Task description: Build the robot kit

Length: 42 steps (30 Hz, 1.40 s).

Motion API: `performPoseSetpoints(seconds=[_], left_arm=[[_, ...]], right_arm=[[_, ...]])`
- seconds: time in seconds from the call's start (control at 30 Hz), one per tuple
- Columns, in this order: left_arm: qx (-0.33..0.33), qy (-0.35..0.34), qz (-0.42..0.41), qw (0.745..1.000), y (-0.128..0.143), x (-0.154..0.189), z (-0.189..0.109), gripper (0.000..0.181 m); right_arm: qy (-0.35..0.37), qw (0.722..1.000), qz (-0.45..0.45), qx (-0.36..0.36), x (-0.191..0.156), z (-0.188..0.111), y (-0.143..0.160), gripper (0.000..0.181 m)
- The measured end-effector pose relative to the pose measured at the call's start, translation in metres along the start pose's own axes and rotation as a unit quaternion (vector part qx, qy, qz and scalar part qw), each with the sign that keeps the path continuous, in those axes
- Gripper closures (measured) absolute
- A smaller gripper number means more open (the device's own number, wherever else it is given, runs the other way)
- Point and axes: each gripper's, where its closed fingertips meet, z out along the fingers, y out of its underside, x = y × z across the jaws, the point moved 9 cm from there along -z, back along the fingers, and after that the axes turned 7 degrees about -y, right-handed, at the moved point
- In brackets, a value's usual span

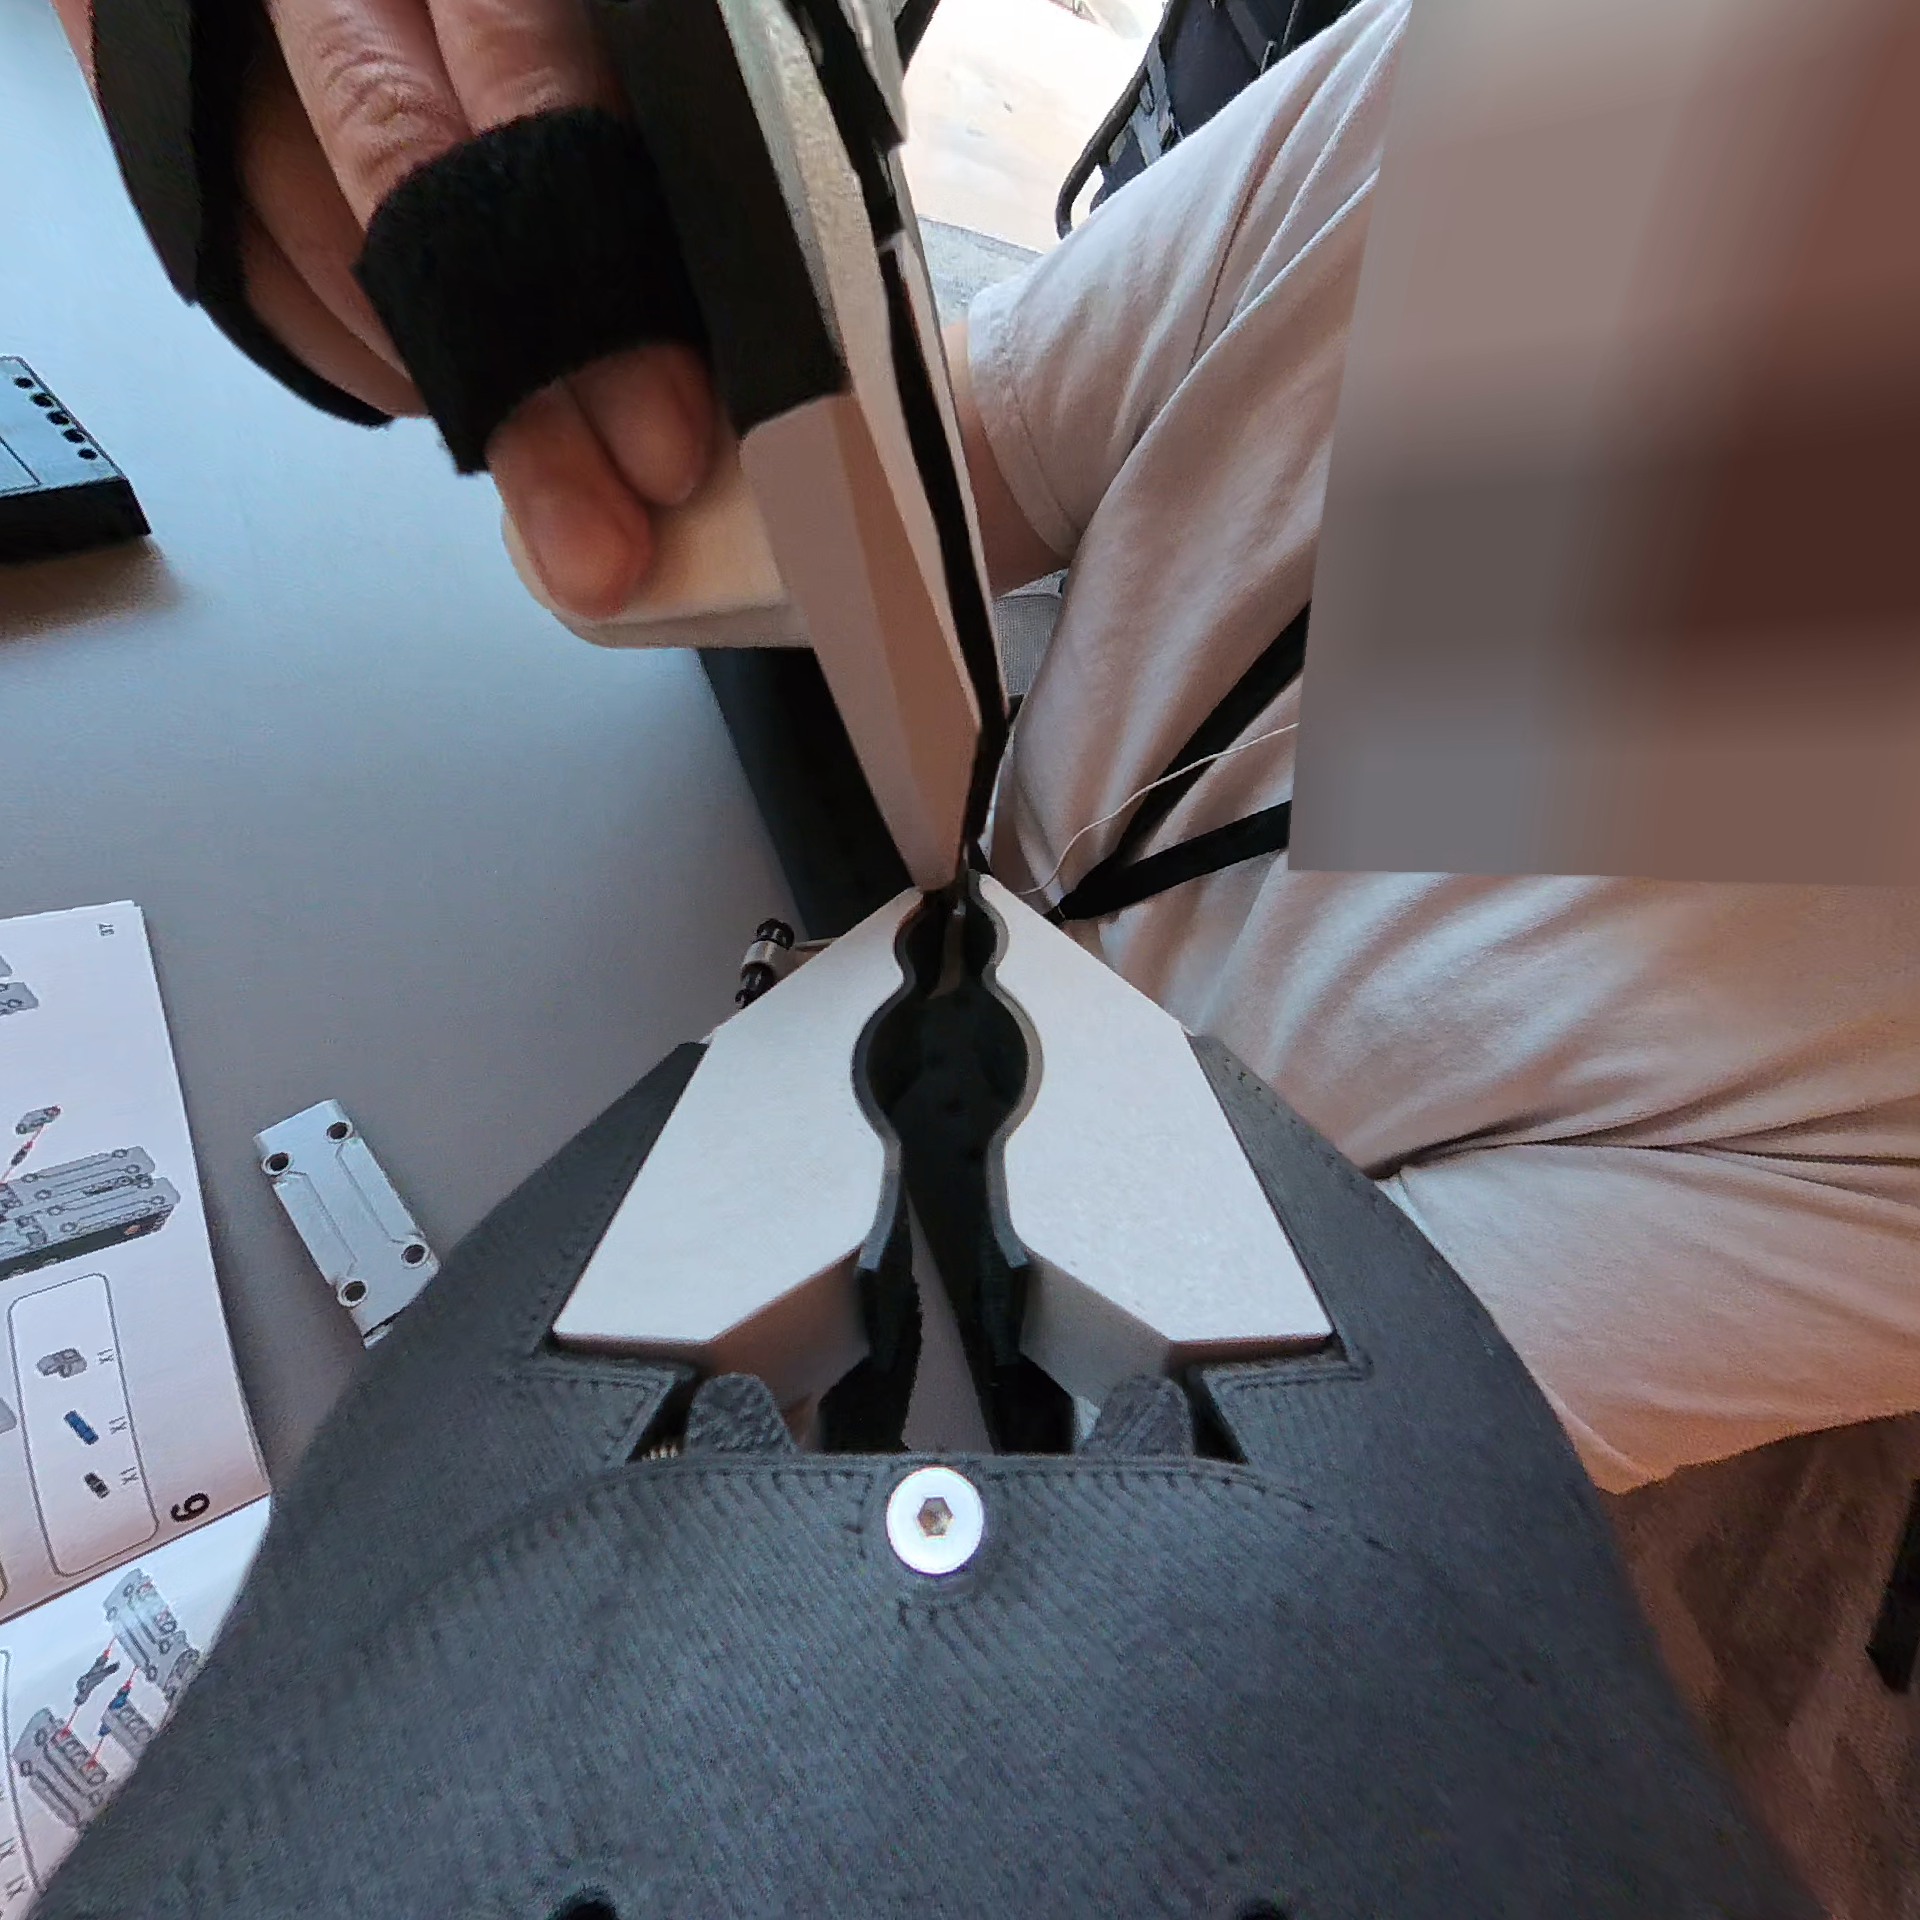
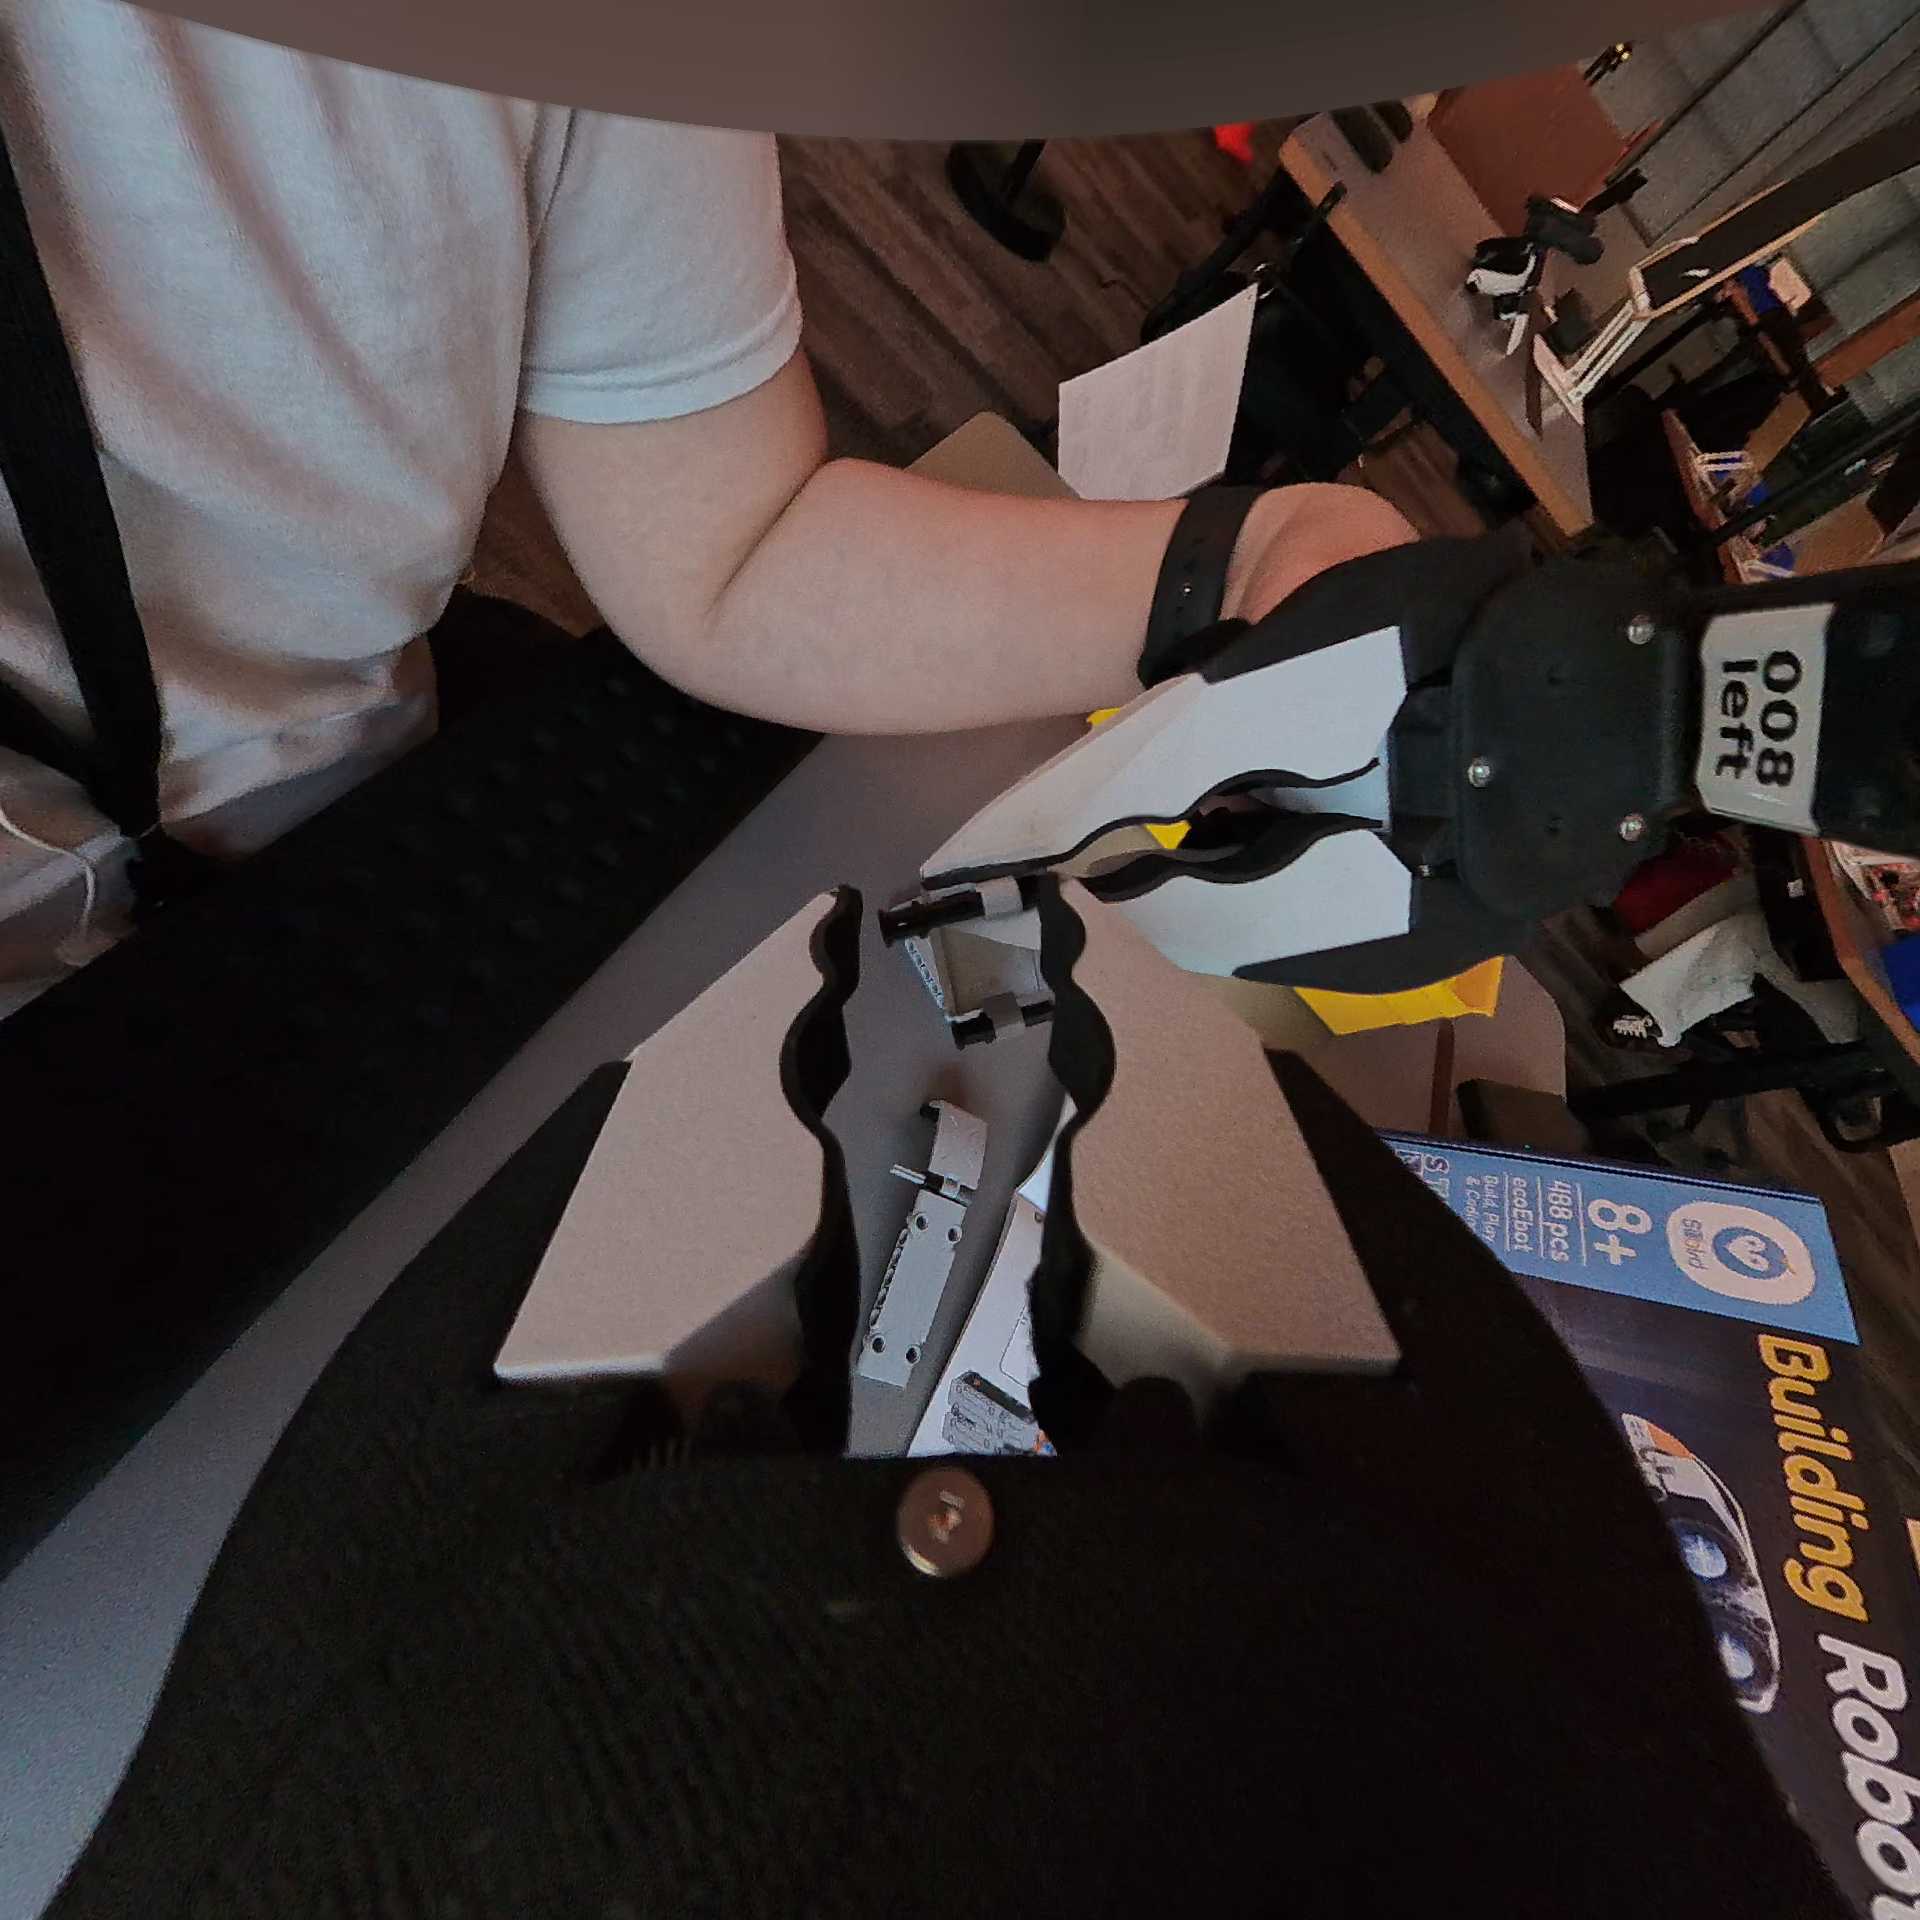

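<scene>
My left gripper point(image 1: 951, 909) is shut on a small grey building piece with black pins point(image 1: 766, 956), of which only one end shows beside the fingertips. In the right wrist view the left gripper point(image 2: 940, 883) reaches in from the right and holds that piece point(image 2: 987, 961) in the air. My right gripper point(image 2: 945, 904) is open, with its two fingertips on either side of the piece. The right pad is at the piece's edge and the left pad is just clear of a black pin. The right gripper point(image 1: 961, 862) shows edge-on from above in the left wrist view.
A flat grey beam point(image 1: 343, 1216) lies on the grey table point(image 1: 364, 727) beside an open instruction booklet point(image 1: 94, 1247). A dark part point(image 1: 52, 468) sits at the far left. A blue box point(image 2: 1662, 1351) is at the right and a yellow bin point(image 2: 1403, 1003) is behind. The person's torso is close. Less than 4 cm separates the two grippers' tips.
</scene>
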Motion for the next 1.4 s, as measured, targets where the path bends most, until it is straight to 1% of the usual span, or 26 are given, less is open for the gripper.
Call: performPoseSetpoints(seconds=[0.03, 0.23, 0.37, 0.43, 0.5, 0.6, 0.63, 0.7, 0.77, 0.83, 0.9, 1.0, 1.07, 1.17, 1.23, 1.27, 1.33, 1.4], left_arm=[[-0.002, 0.002, 0.000, 1.000, 0.000, 0.000, 0.001, 0.180], [0.002, 0.021, 0.005, 1.000, -0.001, 0.002, 0.002, 0.181], [0.009, 0.023, 0.008, 1.000, -0.003, 0.002, 0.001, 0.180], [0.017, 0.041, 0.014, 0.999, -0.005, 0.003, 0.001, 0.181], [0.013, 0.041, 0.014, 0.999, -0.004, 0.003, 0.002, 0.180], [0.024, 0.040, 0.008, 0.999, -0.004, 0.001, -0.001, 0.181], [0.031, 0.032, 0.007, 0.999, -0.004, 0.000, -0.004, 0.181], [0.028, 0.015, 0.007, 0.999, -0.003, 0.000, -0.004, 0.180], [0.034, 0.002, 0.013, 0.999, -0.004, 0.000, -0.006, 0.179], [0.067, -0.020, 0.024, 0.997, -0.008, 0.000, -0.013, 0.174], [0.102, -0.031, 0.038, 0.994, -0.012, 0.003, -0.019, 0.163], [0.117, -0.062, 0.061, 0.989, -0.018, 0.006, -0.022, 0.164], [0.145, -0.090, 0.077, 0.982, -0.022, 0.008, -0.030, 0.172], [0.207, -0.123, 0.090, 0.966, -0.023, 0.015, -0.049, 0.174], [0.225, -0.150, 0.099, 0.958, -0.020, 0.018, -0.059, 0.170], [0.229, -0.175, 0.111, 0.951, -0.019, 0.019, -0.062, 0.166], [0.246, -0.241, 0.163, 0.924, -0.023, 0.025, -0.065, 0.151], [0.269, -0.280, 0.234, 0.891, -0.030, 0.037, -0.062, 0.148]], right_arm=[[0.001, 1.000, -0.006, -0.001, 0.000, 0.001, -0.001, 0.152], [-0.005, 1.000, -0.011, 0.001, -0.001, 0.000, -0.006, 0.155], [0.009, 0.999, -0.037, -0.003, -0.001, -0.002, -0.007, 0.158], [0.009, 0.999, -0.045, 0.009, -0.002, -0.003, -0.010, 0.158], [0.007, 0.999, -0.049, 0.001, -0.002, -0.002, -0.009, 0.158], [0.011, 0.999, -0.028, 0.018, 0.002, -0.004, -0.007, 0.158], [0.016, 0.999, -0.023, 0.019, 0.004, -0.004, -0.006, 0.158], [0.023, 0.999, -0.044, 0.009, 0.003, -0.003, -0.003, 0.158], [0.035, 0.998, -0.047, 0.001, 0.003, -0.005, -0.004, 0.158], [0.070, 0.995, -0.064, -0.006, 0.005, -0.011, -0.004, 0.158], [0.098, 0.992, -0.082, -0.007, 0.006, -0.017, -0.004, 0.158], [0.122, 0.988, -0.097, -0.013, 0.006, -0.021, -0.007, 0.158], [0.136, 0.985, -0.108, -0.009, 0.005, -0.025, -0.011, 0.158], [0.175, 0.975, -0.133, 0.007, 0.003, -0.036, -0.020, 0.158], [0.201, 0.968, -0.147, 0.012, 0.002, -0.042, -0.024, 0.158], [0.206, 0.967, -0.147, 0.013, 0.001, -0.045, -0.026, 0.158], [0.229, 0.963, -0.143, 0.024, 0.003, -0.049, -0.029, 0.158], [0.238, 0.961, -0.129, 0.054, 0.006, -0.053, -0.030, 0.158]])
